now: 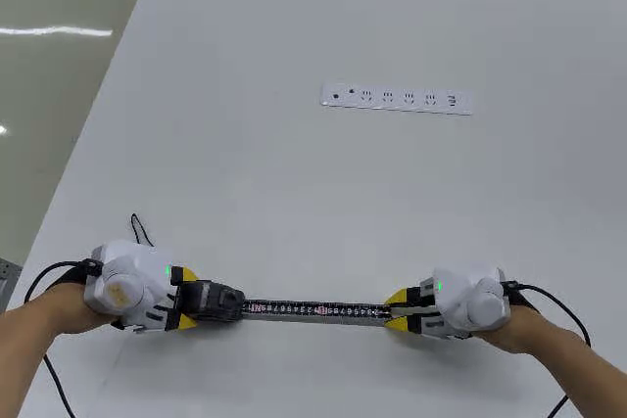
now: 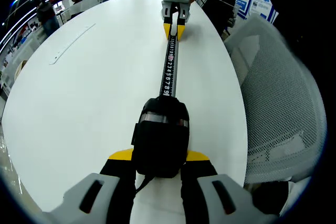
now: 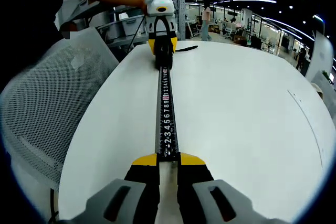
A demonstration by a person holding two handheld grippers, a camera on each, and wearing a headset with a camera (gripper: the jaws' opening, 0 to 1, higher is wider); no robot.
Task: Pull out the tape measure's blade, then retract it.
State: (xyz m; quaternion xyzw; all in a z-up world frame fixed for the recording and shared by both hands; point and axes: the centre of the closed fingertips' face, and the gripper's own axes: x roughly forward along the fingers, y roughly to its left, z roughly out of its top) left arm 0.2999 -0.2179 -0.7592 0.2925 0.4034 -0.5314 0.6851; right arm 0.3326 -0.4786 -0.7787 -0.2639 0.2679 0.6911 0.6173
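My left gripper (image 1: pixel 186 305) has its jaws clamped on the black tape measure (image 1: pixel 217 302). My right gripper (image 1: pixel 400 309) has its jaws pinched on the tip of the blade (image 1: pixel 313 309) (numbers face up). The blade lies pulled out flat on the white worktop (image 1: pixel 294 183), well apart from the power strip (image 1: pixel 396 98), on my side of it.

A long white plastic power strip (image 1: pixel 396 99) lies upper right of centre on the smooth white tabletop (image 1: pixel 274 173). A grey mesh chair back (image 2: pixel 281 108) stands at the left gripper view's right.
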